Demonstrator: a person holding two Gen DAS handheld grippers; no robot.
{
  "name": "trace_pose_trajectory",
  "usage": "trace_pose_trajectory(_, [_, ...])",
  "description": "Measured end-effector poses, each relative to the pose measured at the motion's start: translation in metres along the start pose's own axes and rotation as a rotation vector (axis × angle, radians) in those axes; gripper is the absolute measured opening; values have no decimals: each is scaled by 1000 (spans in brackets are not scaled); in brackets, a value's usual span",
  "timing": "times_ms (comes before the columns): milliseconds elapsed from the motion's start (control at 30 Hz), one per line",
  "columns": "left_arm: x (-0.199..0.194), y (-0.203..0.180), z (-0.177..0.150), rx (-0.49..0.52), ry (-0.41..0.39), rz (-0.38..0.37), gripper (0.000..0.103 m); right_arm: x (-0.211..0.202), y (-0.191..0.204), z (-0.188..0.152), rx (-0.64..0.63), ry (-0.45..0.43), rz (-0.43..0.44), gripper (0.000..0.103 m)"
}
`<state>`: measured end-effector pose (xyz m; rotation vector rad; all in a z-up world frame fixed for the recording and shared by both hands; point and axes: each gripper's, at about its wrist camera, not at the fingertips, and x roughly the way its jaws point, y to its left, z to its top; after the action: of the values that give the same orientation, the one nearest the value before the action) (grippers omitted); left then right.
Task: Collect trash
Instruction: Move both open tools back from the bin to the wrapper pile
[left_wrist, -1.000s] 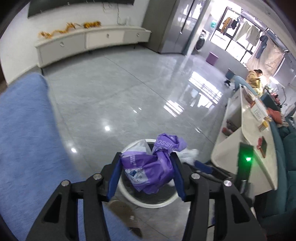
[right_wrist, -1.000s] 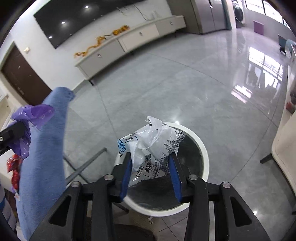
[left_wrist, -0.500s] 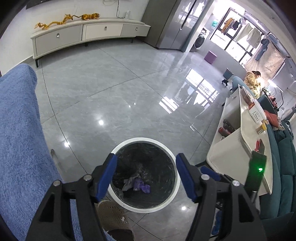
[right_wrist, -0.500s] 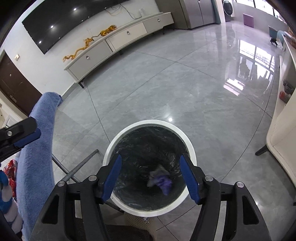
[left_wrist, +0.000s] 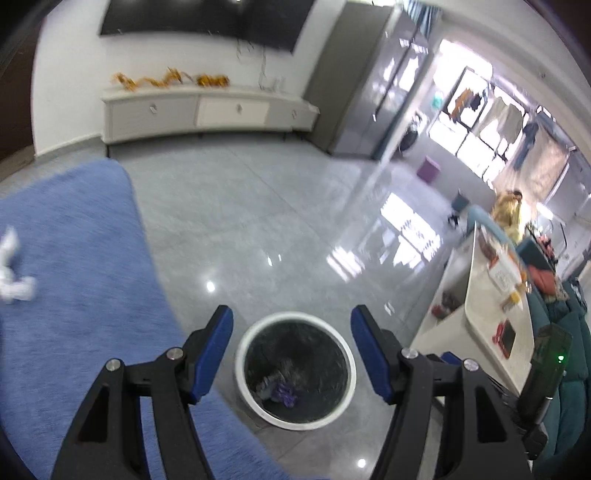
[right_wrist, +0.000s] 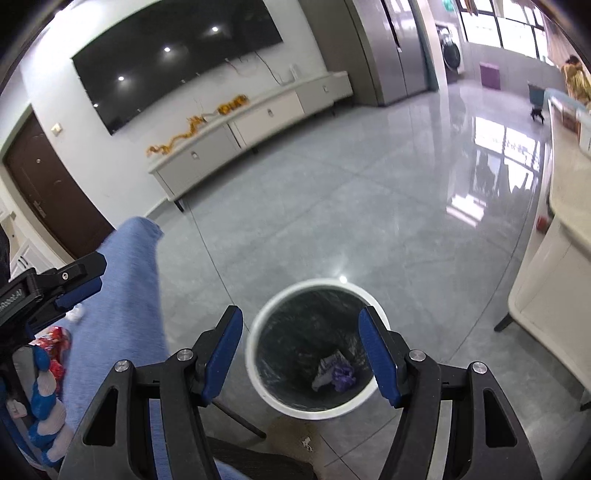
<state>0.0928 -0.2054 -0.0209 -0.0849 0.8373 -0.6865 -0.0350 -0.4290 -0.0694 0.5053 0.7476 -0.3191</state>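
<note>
Trash is in the bin now — both pieces. A second ago my left gripper (left_wrist: 291, 354) was clamped on the purple bag (left_wrist: 282, 393) and my right gripper (right_wrist: 301, 354) on the white printed wrapper (right_wrist: 327, 369), each held over the white-rimmed bin (right_wrist: 258, 332). Both sets of jaws opened within that second and have stood at the same width since; they stand wide, with nothing between the blue pads. In both wrist views the purple and white crumples lie together at the bottom of the black liner, well below the tips.

The bin also looks smaller and lower in both views than it did half a second back, so I read both hands as lifting away from it. The left view is smeared with motion, which fits that.

For the task, I judge this drop complete and the round not over. On the blue cloth-covered surface (left_wrist: 74, 277) at my left, I see a small white crumpled scrap (left_wrist: 13, 273), and the right view shows something red and shiny (right_wrist: 55, 350) beside the left gripper's body — I can't tell exactly what it is. Those look like the next candidates, so I expect to swing both open grippers back toward the blue surface.
</note>
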Motion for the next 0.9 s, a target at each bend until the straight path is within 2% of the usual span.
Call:
trace_pose_trajectory(67, [-32,10,3,-4,-75,30,65,-15,13,3,-18,-32,20,64])
trace_pose_trajectory(200, [-93,26,3,22,-162,102,65,-45,45,8,-73,-91,65,66])
trace_pose_trajectory(233, [-107,31,2,19,-183,115,65,-54,54,8,-85,-106,83,68])
trace_pose_trajectory(300, [-135,42,-2,7,-230,135,65,-70,71,8,-111,-135,120,78])
trace_pose_trajectory(433, [-193,62,-12,-1,-320,194,65,-101,107,3,-185,-179,179,82])
trace_pose_trajectory(500, [-217,69,-19,3,-355,229,65,-113,122,-1,-212,-196,206,90])
trace_pose_trajectory(767, [-330,104,-49,-7,-469,427,65,-162,178,-9,-337,-267,332,101])
trace_pose_trajectory(900, [-380,125,-64,-27,-517,569,65,-181,195,-9,-362,-302,428,103])
